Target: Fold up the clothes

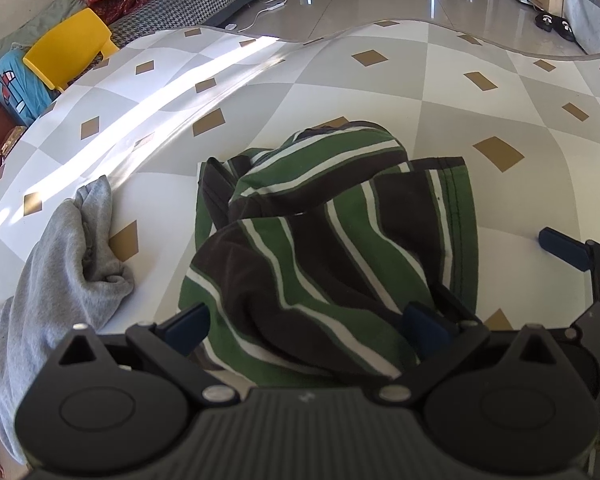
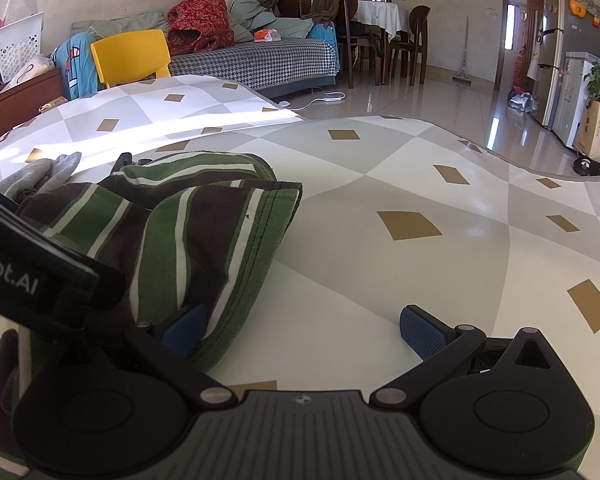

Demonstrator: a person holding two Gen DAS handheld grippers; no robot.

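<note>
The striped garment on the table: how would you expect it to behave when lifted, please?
The striped garment lies in soft bunched folds, so it would probably drape limply. It looks like thin knit, likely light. Its loose hem may sag or unfold.

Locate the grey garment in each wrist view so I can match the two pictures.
Left wrist: the grey garment lies crumpled at lower left, left of the striped garment.
Right wrist: only a small part of it shows at the left edge, behind the striped garment.
Shared landmark: the yellow chair beyond the table.
</note>
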